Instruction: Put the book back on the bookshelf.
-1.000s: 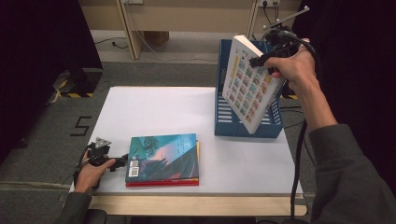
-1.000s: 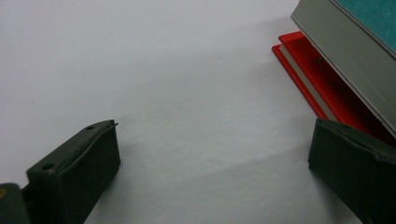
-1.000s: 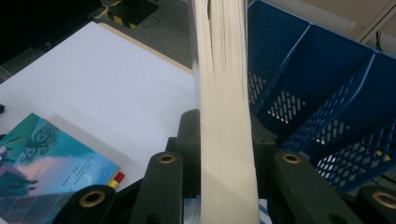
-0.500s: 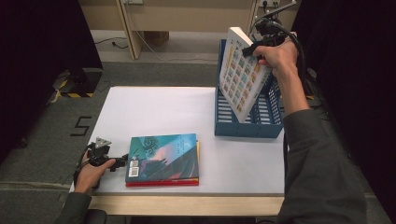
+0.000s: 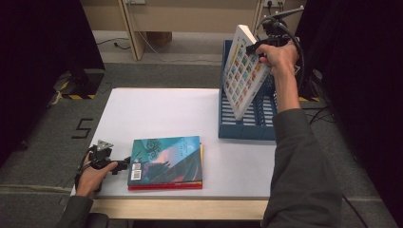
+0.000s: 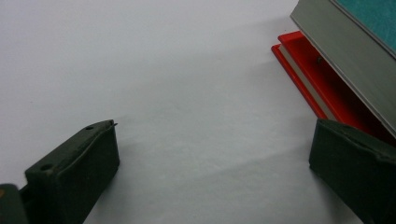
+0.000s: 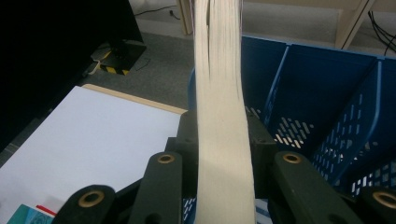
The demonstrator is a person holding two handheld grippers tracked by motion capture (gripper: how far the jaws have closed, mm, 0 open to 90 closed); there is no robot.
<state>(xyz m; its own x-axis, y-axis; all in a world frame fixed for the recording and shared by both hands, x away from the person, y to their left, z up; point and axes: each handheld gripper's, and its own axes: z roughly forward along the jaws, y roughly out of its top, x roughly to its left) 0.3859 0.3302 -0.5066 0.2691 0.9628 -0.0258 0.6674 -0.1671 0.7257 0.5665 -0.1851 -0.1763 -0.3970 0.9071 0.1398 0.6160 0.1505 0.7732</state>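
In the high view the right gripper (image 5: 259,46) pinches the upper edge of a book with a tiled cover (image 5: 243,71), tilted and held over the blue file rack (image 5: 247,128) at the table's far right, its lower end down among the rack's dividers; the left gripper (image 5: 124,165) rests on the white table (image 5: 157,114) near the front left, just beside a teal-covered book (image 5: 166,159) that lies on a red book (image 5: 164,186).

In the left gripper view the jaws stand spread apart on the table with nothing between them; the red book (image 6: 308,70) and the teal-covered book (image 6: 355,51) lie beyond the right jaw.

In the right gripper view the jaws press on both sides of the book's pale page edge (image 7: 224,140); the blue file rack (image 7: 322,88) lies behind it; the white table (image 7: 93,144) is at left.
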